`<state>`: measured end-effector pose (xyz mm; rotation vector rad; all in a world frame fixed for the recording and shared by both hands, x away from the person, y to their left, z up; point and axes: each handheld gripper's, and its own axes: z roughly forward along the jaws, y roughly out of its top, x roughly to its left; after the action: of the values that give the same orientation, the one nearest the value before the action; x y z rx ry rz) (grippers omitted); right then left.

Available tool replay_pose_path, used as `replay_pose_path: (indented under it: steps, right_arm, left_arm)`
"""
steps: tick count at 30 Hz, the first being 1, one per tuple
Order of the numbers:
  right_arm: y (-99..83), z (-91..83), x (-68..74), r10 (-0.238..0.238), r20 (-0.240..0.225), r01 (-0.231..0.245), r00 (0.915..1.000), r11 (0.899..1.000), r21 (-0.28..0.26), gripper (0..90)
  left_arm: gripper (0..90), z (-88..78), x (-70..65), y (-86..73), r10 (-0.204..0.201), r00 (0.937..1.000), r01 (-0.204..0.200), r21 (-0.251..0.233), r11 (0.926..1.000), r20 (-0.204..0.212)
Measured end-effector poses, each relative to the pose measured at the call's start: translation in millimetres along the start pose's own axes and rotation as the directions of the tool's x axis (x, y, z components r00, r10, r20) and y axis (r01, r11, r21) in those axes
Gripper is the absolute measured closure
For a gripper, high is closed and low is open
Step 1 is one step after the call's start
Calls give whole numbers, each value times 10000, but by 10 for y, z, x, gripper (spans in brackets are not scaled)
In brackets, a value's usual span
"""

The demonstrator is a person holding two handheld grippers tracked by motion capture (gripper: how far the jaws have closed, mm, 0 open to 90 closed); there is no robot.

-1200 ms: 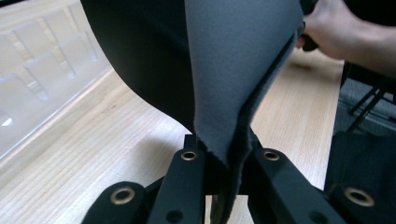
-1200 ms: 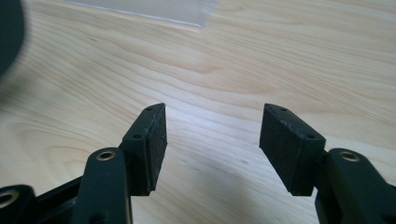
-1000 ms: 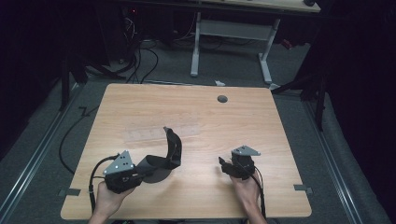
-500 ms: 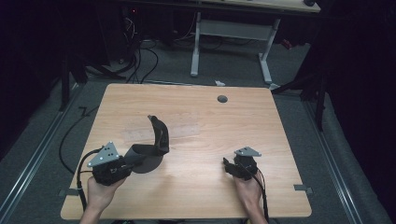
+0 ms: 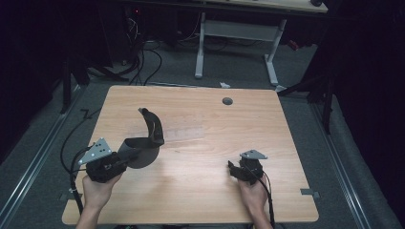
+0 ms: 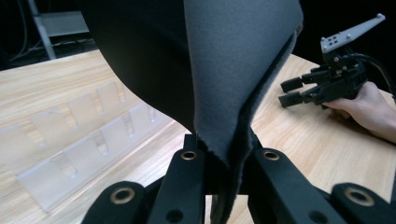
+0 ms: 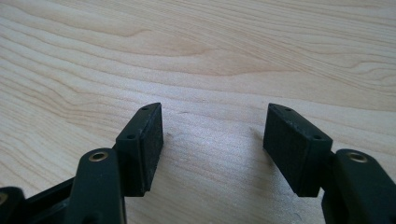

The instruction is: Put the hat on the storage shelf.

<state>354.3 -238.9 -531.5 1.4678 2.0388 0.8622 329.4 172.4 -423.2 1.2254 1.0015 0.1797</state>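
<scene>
Table (image 5: 200,200): broad bare wood at centre, far half and right side, open to passage. Obstacles: clear plastic slotted rack (image 5: 179,131), lying flat and low near centre, hard to see against the wood; dark round grommet hole (image 5: 227,101) near the far edge. Grey felt piece (image 5: 143,143), clamped in the left gripper (image 5: 125,158) and curling upward, blocks the near-left quarter and stands just beside the rack. Right gripper (image 5: 232,170), jaws apart with nothing between them, occupies the near-right; bare wood lies between the two grippers. Cables trail off the near edge beside each forearm.
</scene>
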Motion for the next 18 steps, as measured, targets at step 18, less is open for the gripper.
replay_pose_path:
  steps: [18]
  right_arm:
    - [1, 1, 1, -39, -33, 39, 10000, 10000, 14, 368]
  left_arm:
    - [864, 49, 120, 158, 230, 9990, -254, -637, 9976, -384]
